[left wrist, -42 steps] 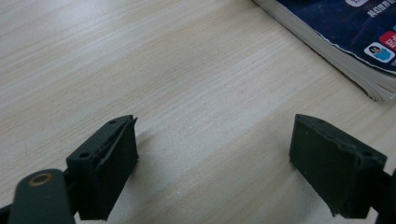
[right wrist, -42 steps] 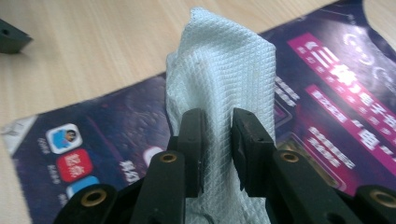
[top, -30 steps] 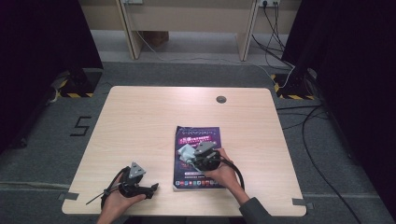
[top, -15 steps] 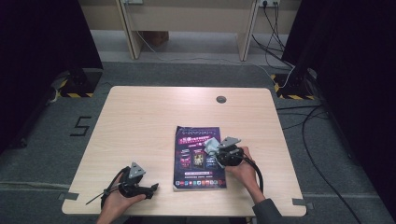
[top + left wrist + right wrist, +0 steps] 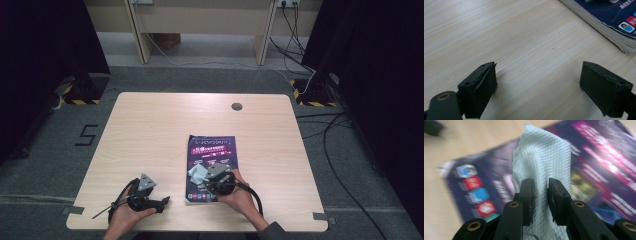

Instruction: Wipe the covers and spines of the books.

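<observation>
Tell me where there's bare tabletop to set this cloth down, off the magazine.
Bare wood: the whole far half between the magazine and the round grommet, the left side beyond the open left gripper, and the strip to the magazine's right. It is crowded at the near edge, where the right gripper holds the cloth.

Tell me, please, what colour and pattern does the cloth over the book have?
The cloth is pale blue-white with a fine diamond-grid weave, clearest in the right gripper view.

Quilted pale cloth [image 5: 541,167], glossy paper book cover [image 5: 212,155], matt pale wood-grain table [image 5: 150,130].
</observation>
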`<state>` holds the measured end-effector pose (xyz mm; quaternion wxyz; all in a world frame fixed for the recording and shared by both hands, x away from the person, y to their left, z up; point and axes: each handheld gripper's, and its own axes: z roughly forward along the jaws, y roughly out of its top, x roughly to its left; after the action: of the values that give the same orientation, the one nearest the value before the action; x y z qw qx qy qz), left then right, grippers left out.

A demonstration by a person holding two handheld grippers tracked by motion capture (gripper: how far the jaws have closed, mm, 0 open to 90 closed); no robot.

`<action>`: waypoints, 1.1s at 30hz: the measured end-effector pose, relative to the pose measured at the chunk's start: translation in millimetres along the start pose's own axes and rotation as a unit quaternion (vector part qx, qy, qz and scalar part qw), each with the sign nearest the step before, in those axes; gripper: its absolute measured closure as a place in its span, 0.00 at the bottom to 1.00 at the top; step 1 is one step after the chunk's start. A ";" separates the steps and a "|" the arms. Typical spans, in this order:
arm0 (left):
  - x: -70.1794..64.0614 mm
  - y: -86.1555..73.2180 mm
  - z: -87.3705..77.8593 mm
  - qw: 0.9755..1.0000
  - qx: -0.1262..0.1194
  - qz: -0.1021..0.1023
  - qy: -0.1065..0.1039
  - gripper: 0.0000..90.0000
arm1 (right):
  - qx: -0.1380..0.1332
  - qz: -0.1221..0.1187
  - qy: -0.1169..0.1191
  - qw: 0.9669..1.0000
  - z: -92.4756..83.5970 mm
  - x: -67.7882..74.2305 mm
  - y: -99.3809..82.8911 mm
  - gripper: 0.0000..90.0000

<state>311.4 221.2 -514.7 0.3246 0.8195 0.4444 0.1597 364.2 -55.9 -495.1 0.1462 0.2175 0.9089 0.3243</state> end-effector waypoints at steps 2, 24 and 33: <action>-0.2 -0.1 -0.1 1.000 0.000 0.000 0.001 0.15 | -0.003 -0.005 0.015 1.000 1.6 10.7 3.2 0.82; 2.7 1.7 -1.6 1.000 0.010 -0.010 0.009 0.16 | 0.000 -0.023 0.026 0.999 0.9 16.7 4.9 0.82; 14.5 1.4 -4.7 0.999 0.015 -0.031 0.025 0.20 | -0.007 -0.042 0.055 0.998 3.8 38.6 12.0 0.81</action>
<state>317.7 234.5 -510.6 0.3059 0.8058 0.4800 0.1633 336.0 -26.6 -494.9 0.1112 0.1601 0.9216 0.3357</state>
